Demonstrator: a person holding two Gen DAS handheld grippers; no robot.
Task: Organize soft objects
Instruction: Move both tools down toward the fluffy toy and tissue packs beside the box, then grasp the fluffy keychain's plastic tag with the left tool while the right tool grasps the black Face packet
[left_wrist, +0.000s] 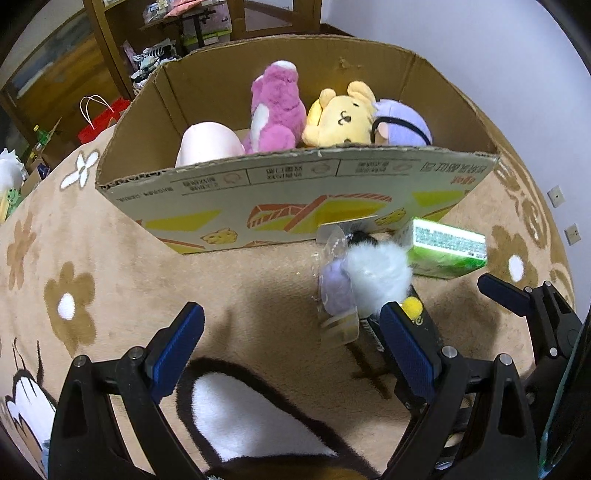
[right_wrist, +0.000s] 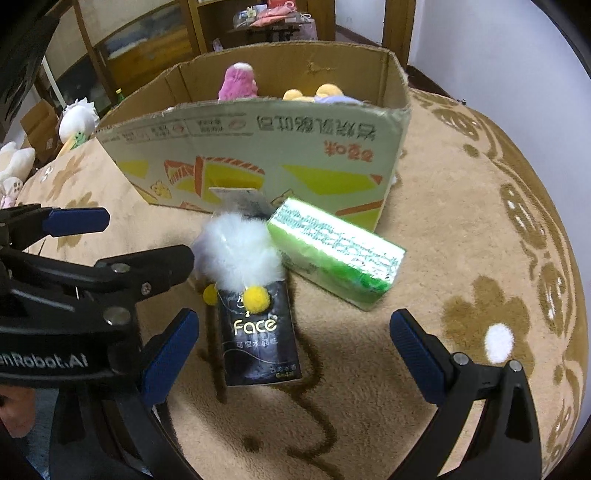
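Left wrist view is showing me the cardboard box (left_wrist: 295, 192) already partly filled: a pink plush (left_wrist: 275, 107), a yellow bear plush (left_wrist: 341, 120), a lilac plush (left_wrist: 404, 123) and a pale pink cushion-like toy (left_wrist: 208, 146) are sitting inside it, so I am judging a good part of the sorting done. What is remaining lies outside on the beige flowered blanket (left_wrist: 110, 258), just in front of the box wall: a white fluffy toy (right_wrist: 240, 251) with yellow pompoms, resting on a black tissue pack (right_wrist: 258, 332), a green tissue pack (right_wrist: 336, 254) touching it on the right, and a small packaged lilac toy (left_wrist: 336, 291) beside it.

I am holding both tools low over the blanket, pointing toward the box. My left gripper (left_wrist: 291, 339) is hovering with its fingers spread wide and empty, its right finger just beside the black pack. My right gripper (right_wrist: 295, 350) is likewise gaping, gripping nothing, its fingers framing the black pack from the near side, and I am reading that pile as the next pick.
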